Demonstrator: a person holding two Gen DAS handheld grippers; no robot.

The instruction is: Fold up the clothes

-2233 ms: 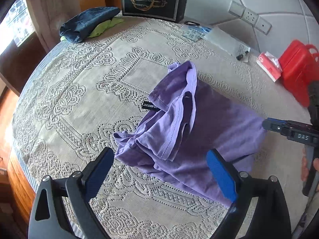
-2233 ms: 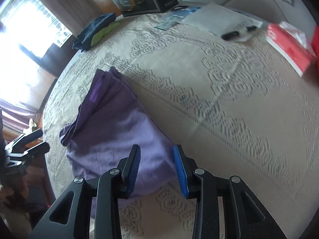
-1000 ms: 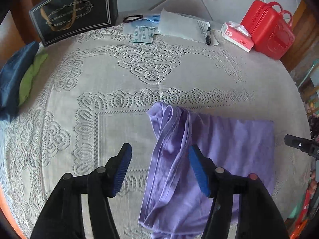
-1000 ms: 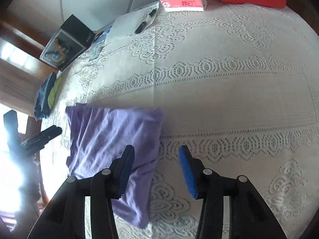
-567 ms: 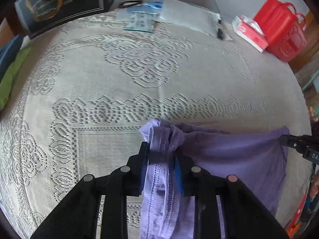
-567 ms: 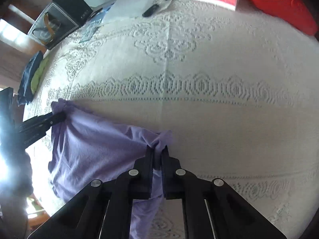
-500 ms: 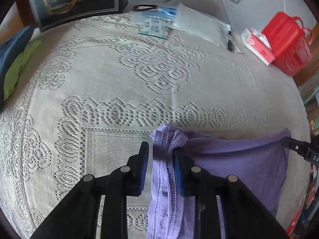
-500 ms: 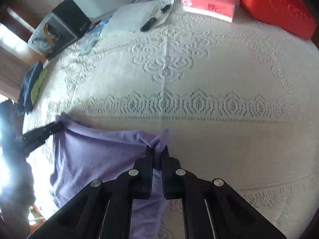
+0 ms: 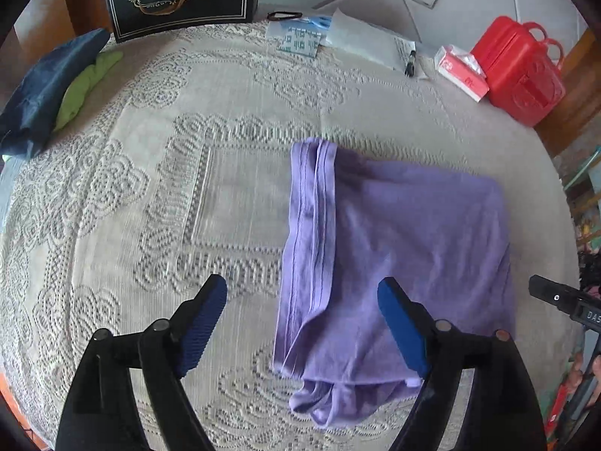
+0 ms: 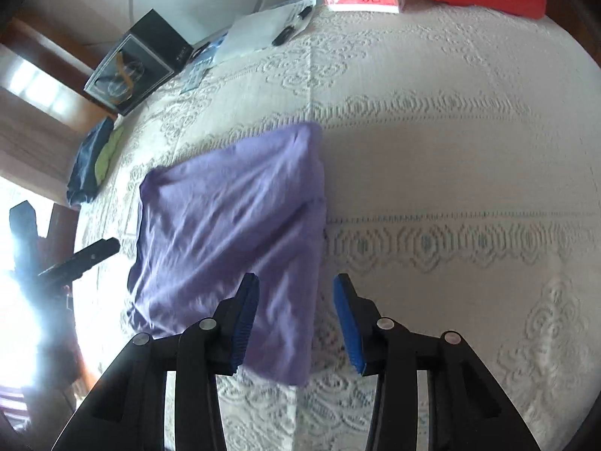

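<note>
shirt (image 9: 405, 240) lies folded flat mid-cloth (image 9: 150, 195); left gripper (image 9: 302, 323) just opened wide, empty; right gripper (image 10: 296, 315) just opened partway, empty, over right edge; next fold: pinch near corners together, lift evenly, avoid dragging layers

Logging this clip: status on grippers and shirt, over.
Left gripper and right gripper open, jaws just opened, holding nothing. Purple shirt folded flat on tablecloth. Nothing in the way.
</note>
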